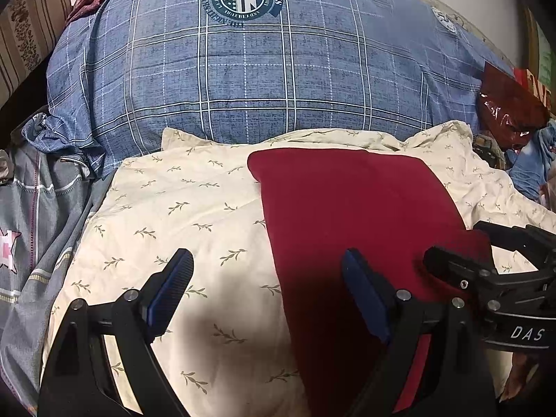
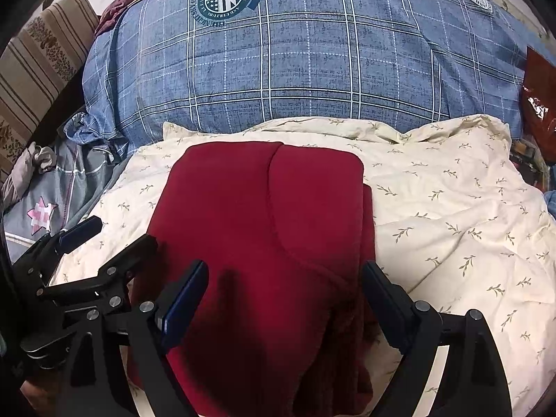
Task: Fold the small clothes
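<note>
A dark red garment lies folded into a long strip on the cream leaf-print sheet. My left gripper is open and empty above the garment's near left edge. My right gripper is open and empty, its fingers straddling the garment's near end. The right gripper also shows at the right of the left wrist view, with the garment's near right corner between its jaws. The left gripper shows at the lower left of the right wrist view.
A large blue plaid duvet bulges behind the sheet. A grey cloth with a pink star lies to the left. A striped sofa arm is at the far left. A dark red plastic bag sits at the right.
</note>
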The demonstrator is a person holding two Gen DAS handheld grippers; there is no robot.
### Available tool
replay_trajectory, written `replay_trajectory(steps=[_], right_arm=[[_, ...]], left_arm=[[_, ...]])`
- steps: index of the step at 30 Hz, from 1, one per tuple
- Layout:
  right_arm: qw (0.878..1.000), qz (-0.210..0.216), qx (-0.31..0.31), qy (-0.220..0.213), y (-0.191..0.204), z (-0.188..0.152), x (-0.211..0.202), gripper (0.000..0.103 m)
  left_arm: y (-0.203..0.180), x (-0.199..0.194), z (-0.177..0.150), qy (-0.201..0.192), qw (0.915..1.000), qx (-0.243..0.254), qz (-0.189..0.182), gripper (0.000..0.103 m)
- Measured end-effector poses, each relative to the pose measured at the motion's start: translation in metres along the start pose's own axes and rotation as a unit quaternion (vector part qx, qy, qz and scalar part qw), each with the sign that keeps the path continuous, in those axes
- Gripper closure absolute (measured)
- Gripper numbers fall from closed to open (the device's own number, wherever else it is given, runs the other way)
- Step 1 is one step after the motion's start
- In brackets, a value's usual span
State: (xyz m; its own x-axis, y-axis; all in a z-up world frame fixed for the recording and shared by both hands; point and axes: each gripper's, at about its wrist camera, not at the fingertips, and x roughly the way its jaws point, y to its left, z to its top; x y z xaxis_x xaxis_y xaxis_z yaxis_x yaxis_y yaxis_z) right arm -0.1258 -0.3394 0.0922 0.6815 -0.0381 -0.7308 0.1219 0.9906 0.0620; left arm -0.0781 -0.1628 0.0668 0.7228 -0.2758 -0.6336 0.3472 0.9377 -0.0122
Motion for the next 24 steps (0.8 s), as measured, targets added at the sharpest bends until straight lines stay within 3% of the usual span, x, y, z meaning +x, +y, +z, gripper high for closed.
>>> replay_trajectory(steps=[24], right_arm=[[1.000,0.011,0.013,-0.008,-0.013,0.004,-0.003,0.013]], left_arm=[[0.011,0.001,0.002,-0.001,1.0000,-0.008,-0.001,0.015]])
